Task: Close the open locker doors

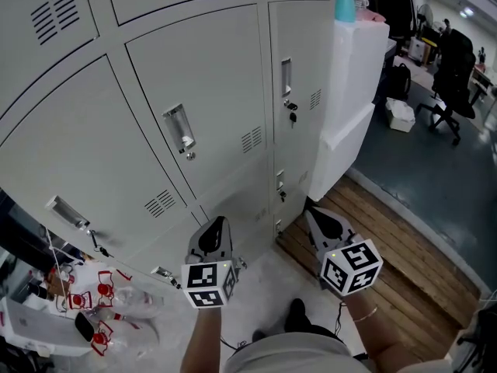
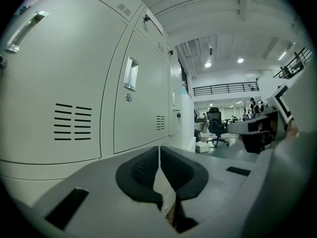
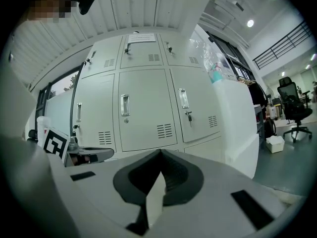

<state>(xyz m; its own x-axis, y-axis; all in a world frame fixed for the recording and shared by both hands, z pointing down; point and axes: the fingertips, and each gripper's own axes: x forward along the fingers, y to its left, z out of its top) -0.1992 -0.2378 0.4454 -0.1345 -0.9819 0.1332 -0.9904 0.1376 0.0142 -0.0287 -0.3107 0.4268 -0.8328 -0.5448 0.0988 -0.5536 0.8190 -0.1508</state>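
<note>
All the grey locker doors (image 1: 194,115) in view sit flush in their frames, in a bank straight ahead of the person, and a key (image 1: 292,116) hangs from the lock of the rightmost middle door. Both tongs are held in front of the lower doors and apart from them: the left tongs (image 1: 220,222) and the right tongs (image 1: 313,214) each have their jaws pressed together on nothing. Just right of the lockers stands a white cabinet (image 1: 353,76) with a teal bottle (image 1: 345,2) on top, a wooden floor strip (image 1: 388,278) runs below it, and a black office chair (image 1: 454,72) stands well apart.
</note>
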